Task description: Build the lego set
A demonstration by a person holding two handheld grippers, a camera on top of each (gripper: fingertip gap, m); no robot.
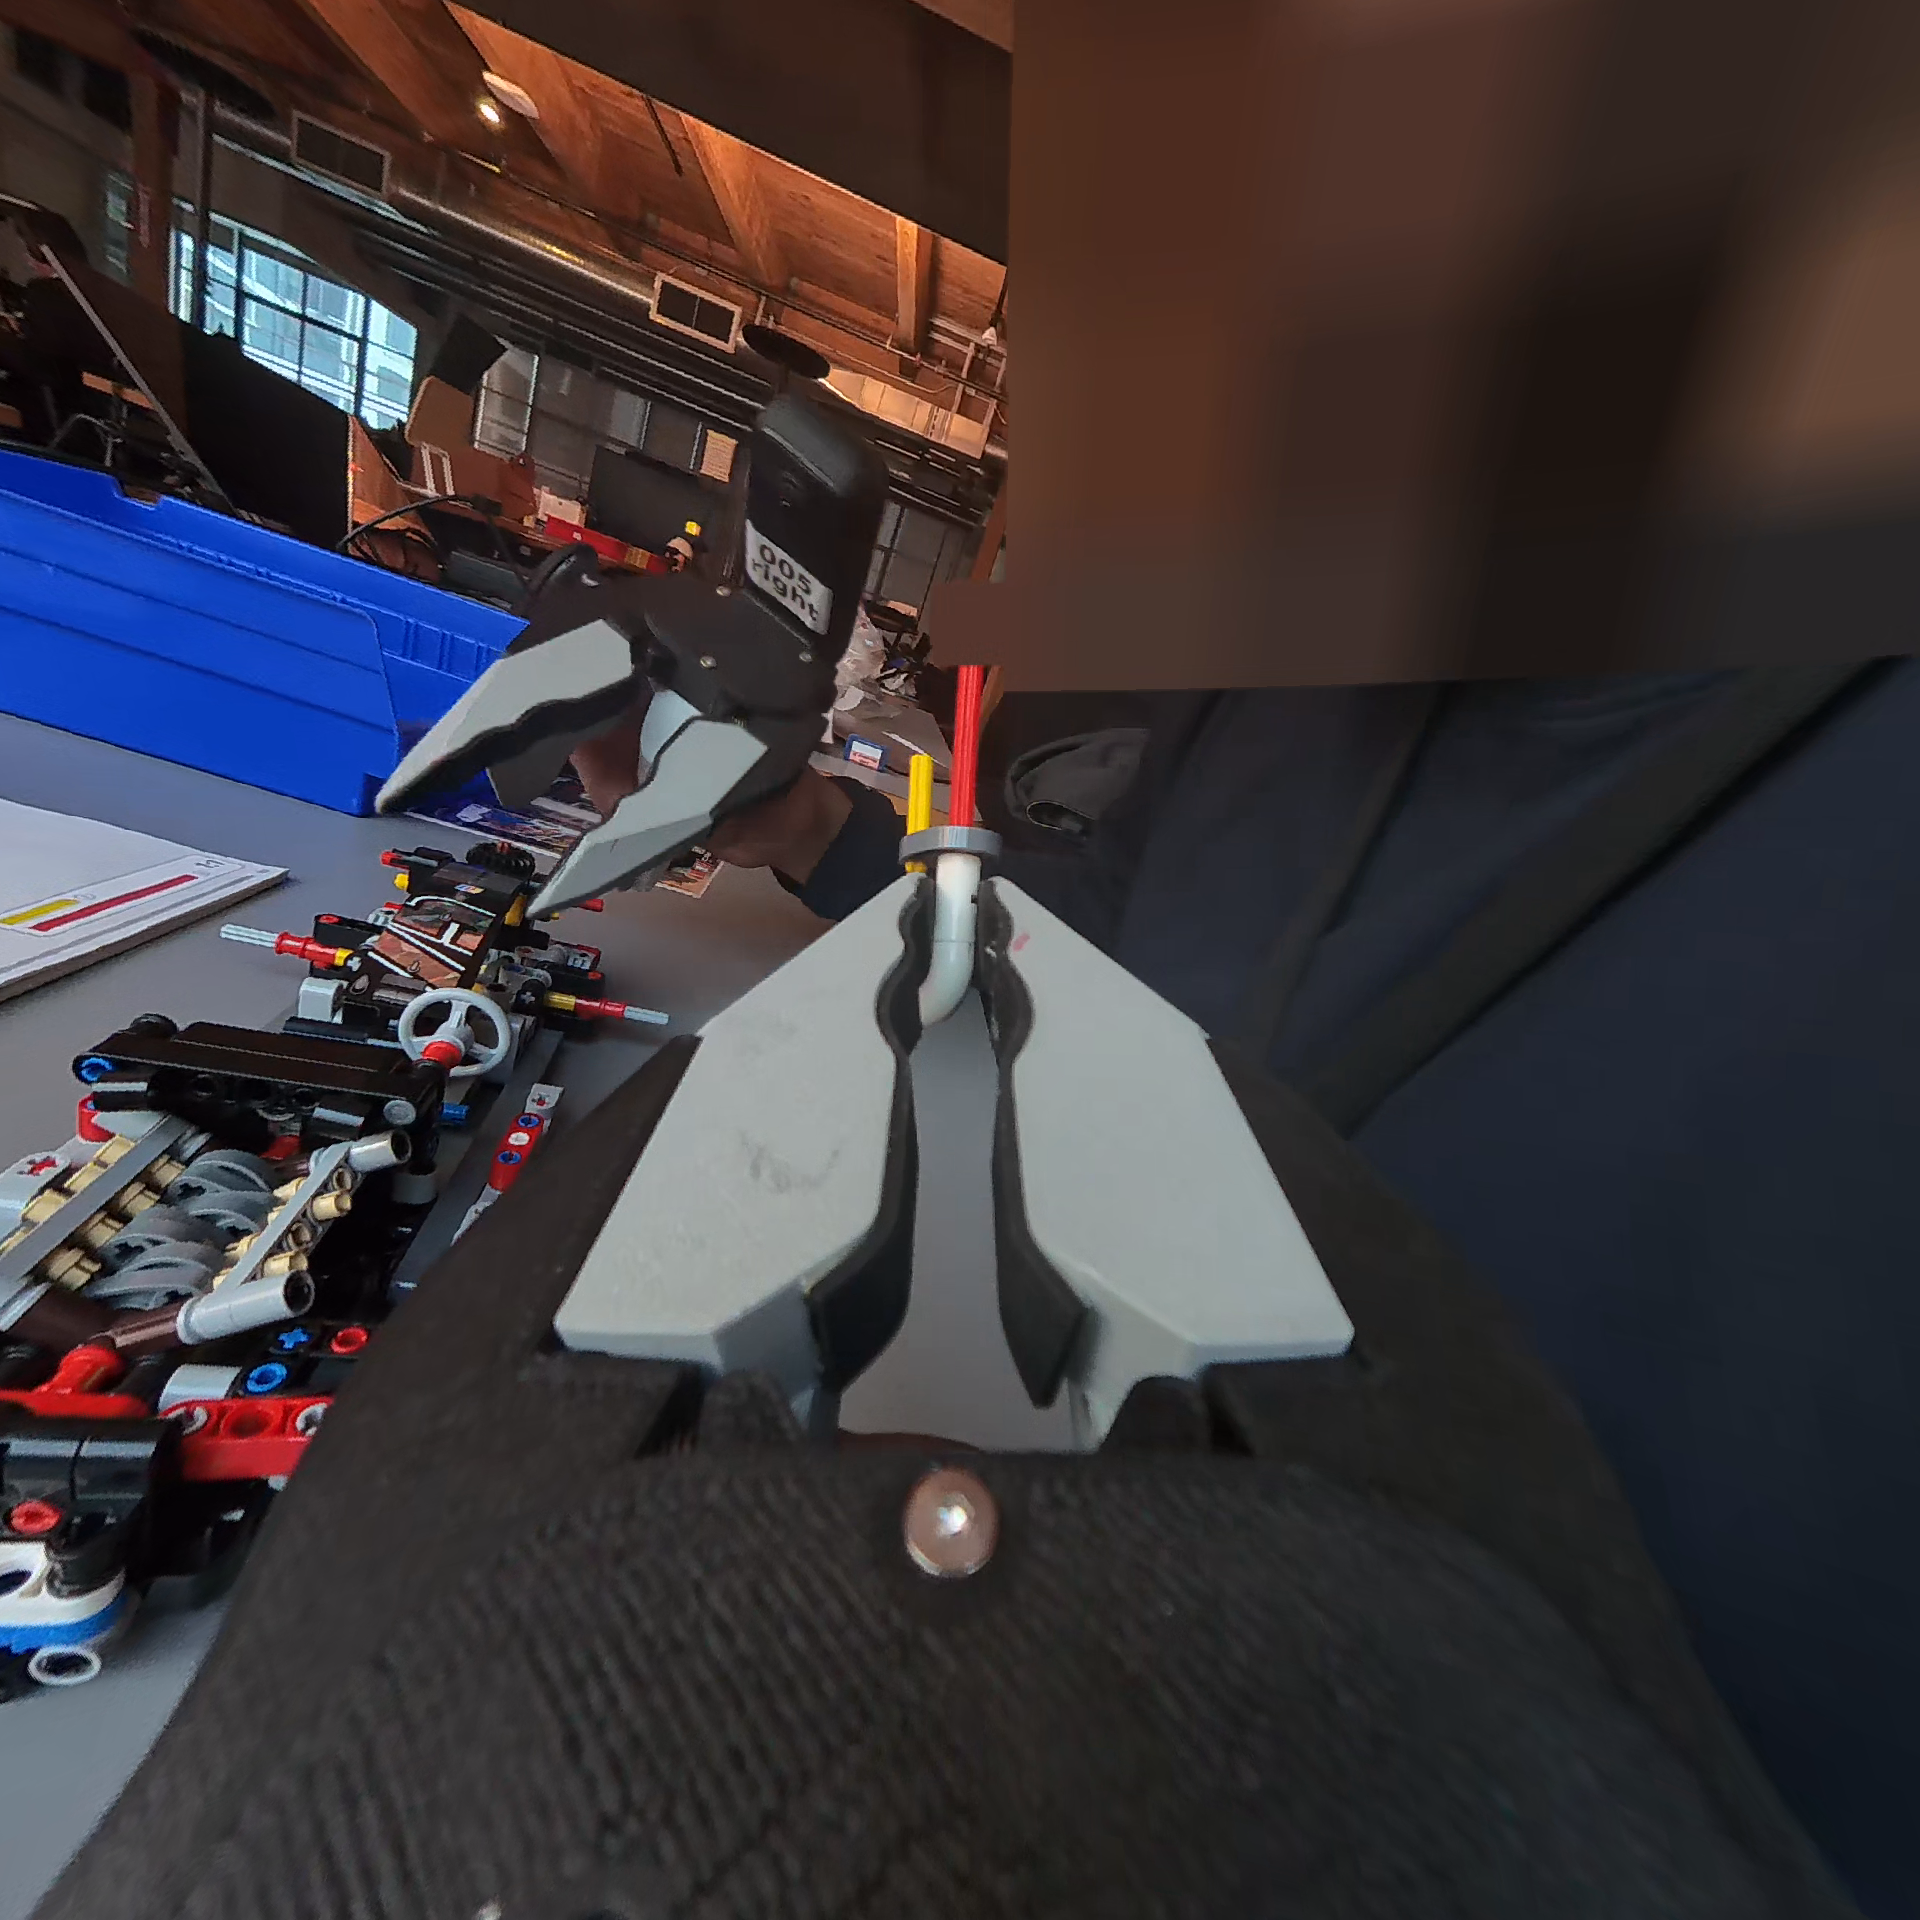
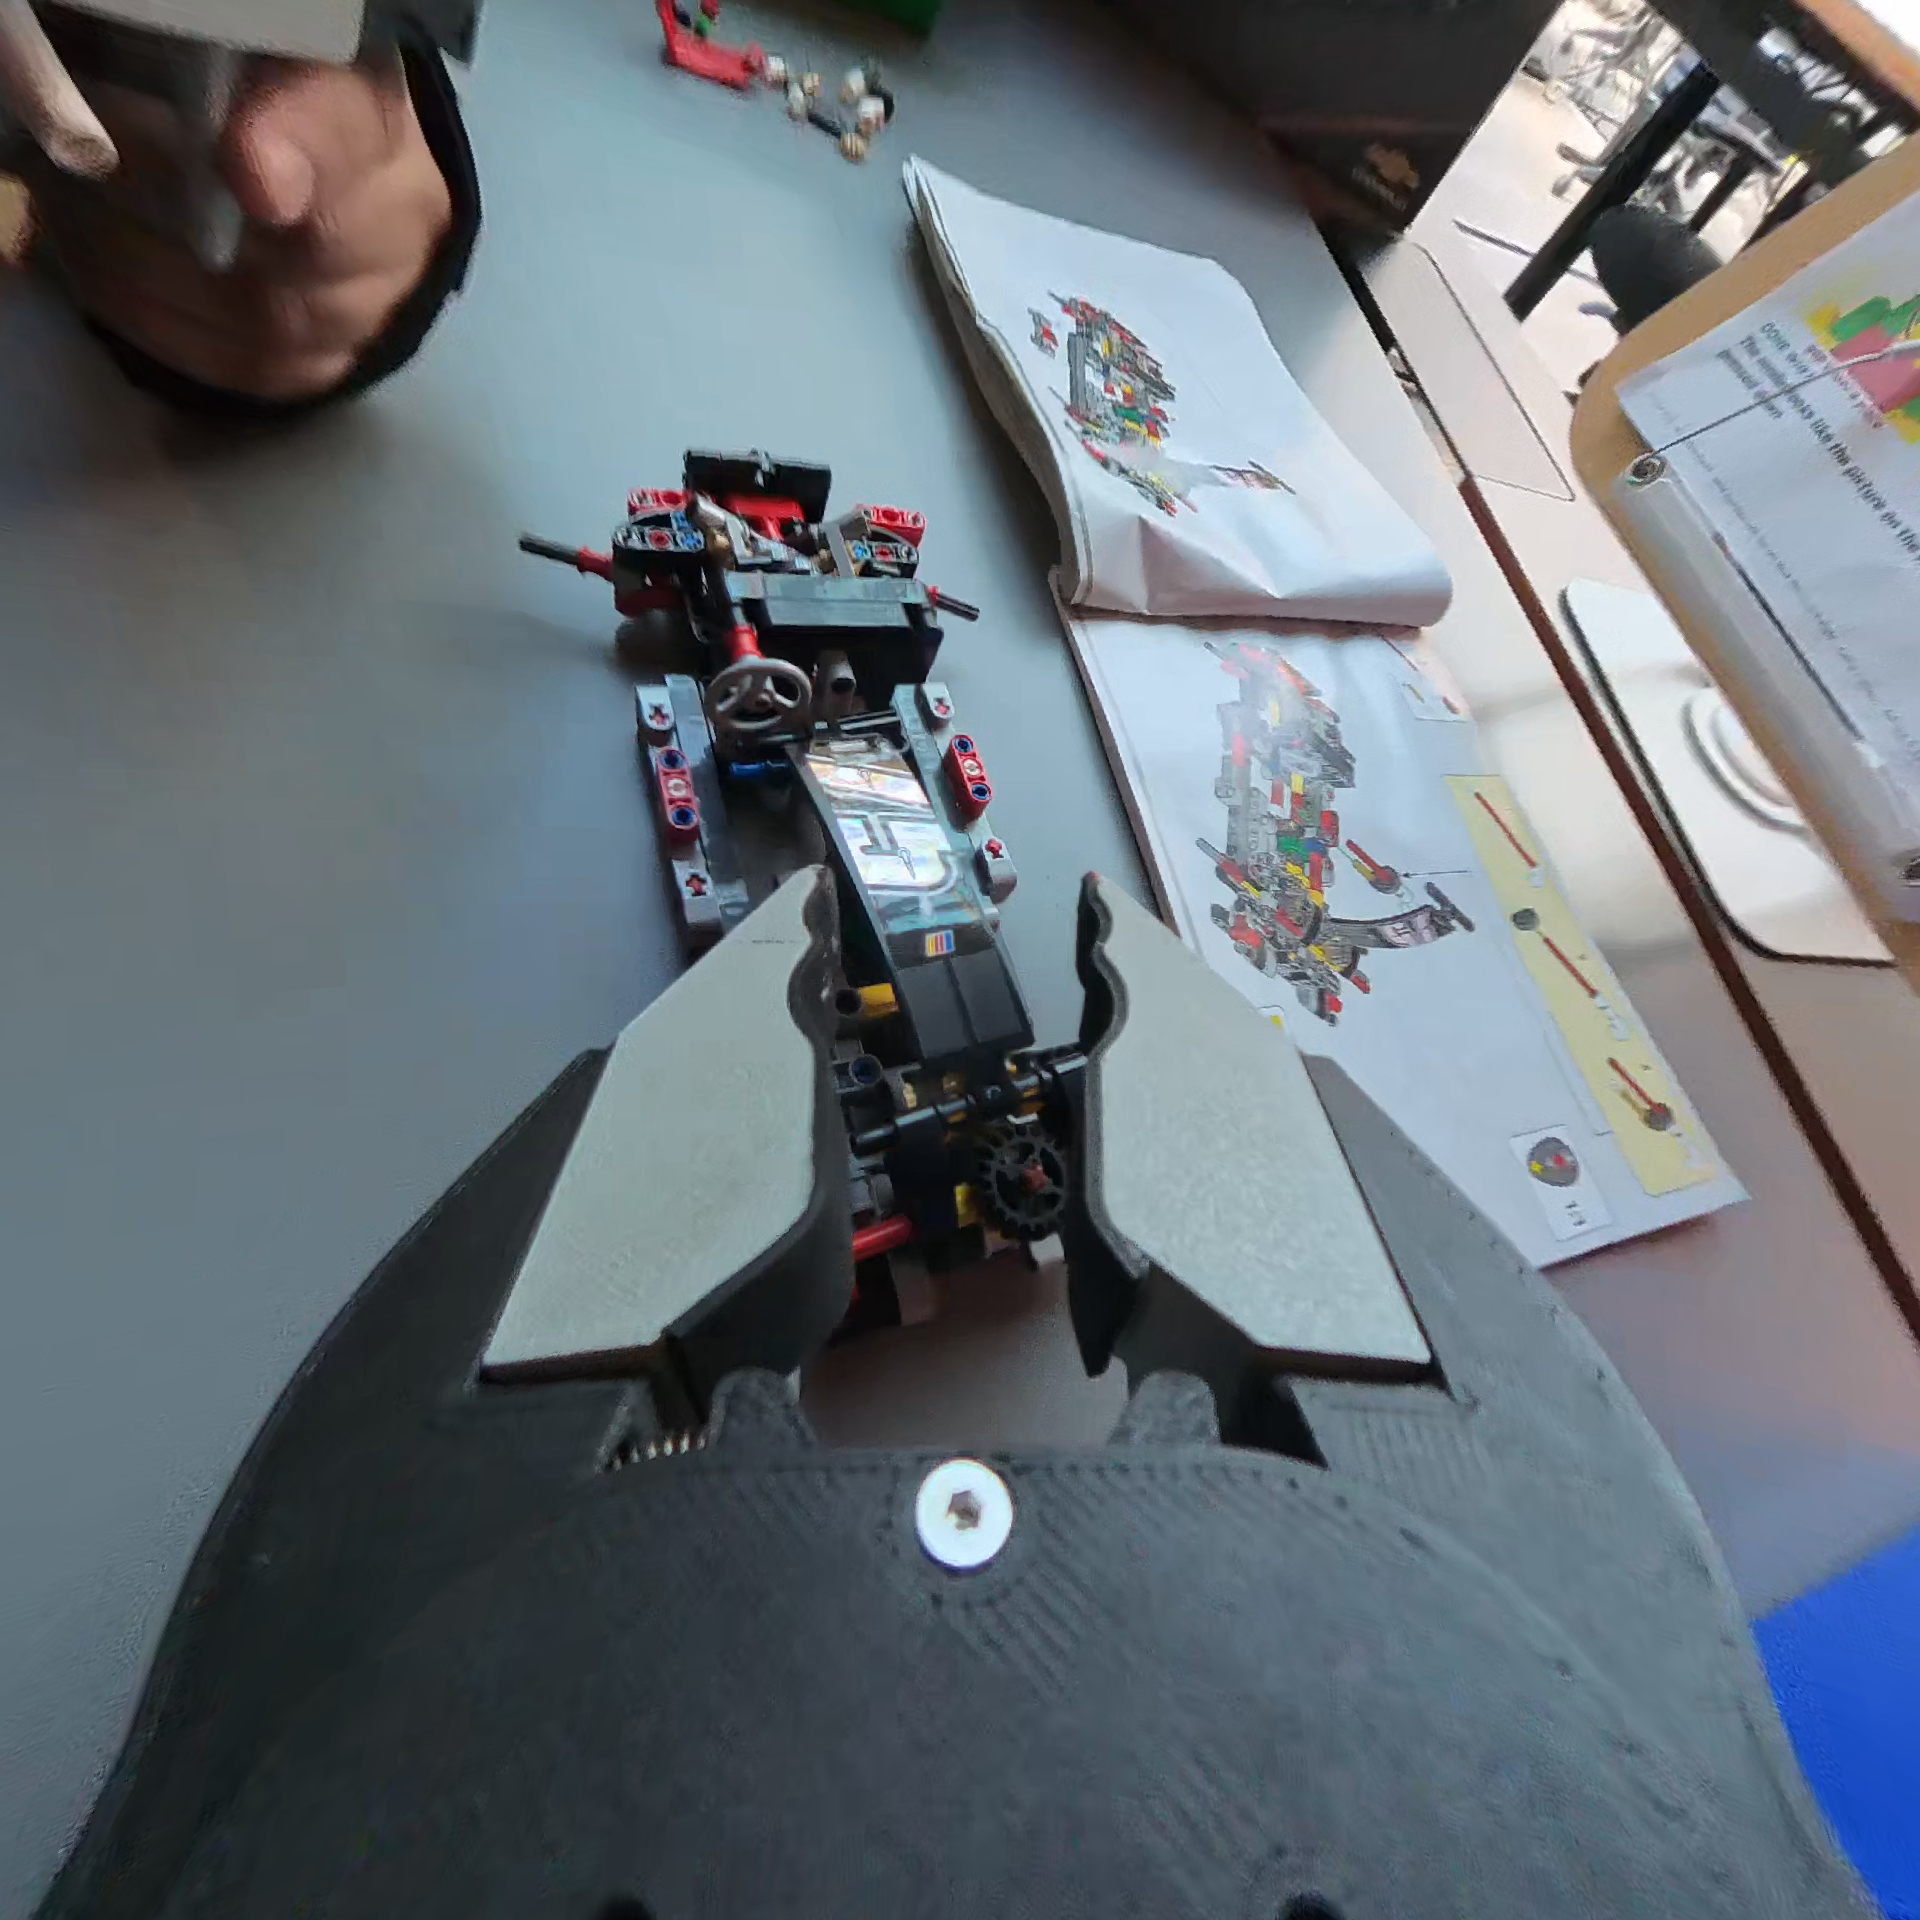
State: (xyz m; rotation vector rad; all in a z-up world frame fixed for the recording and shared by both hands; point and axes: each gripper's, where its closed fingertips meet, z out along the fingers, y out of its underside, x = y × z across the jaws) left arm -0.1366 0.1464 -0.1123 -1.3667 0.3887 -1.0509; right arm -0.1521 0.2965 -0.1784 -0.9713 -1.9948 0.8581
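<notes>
left tool (image 1: pixel 951 914) is clamped on a small white curved piece (image 1: pixel 954 935) carrying red and yellow rods, raised off the grey counter (image 2: pixel 312 779). right tool (image 2: pixel 951 914) hangs spread apart over one end of the brick-built car chassis (image 2: pixel 821 790), beside an open instruction booklet (image 2: pixel 1195 499).

Soft daylight, fisheye-warped edges, blurred hand (image 2: pixel 260 197), glare-free.

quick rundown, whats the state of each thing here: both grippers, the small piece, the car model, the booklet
left gripper: shut on the small piece, raised off the table
small piece: white curved part with grey ring, red and yellow rods, upright
right gripper: open, straddling the model's end
car model: part-built, flat on the grey table
instruction booklet: lying open
</notes>
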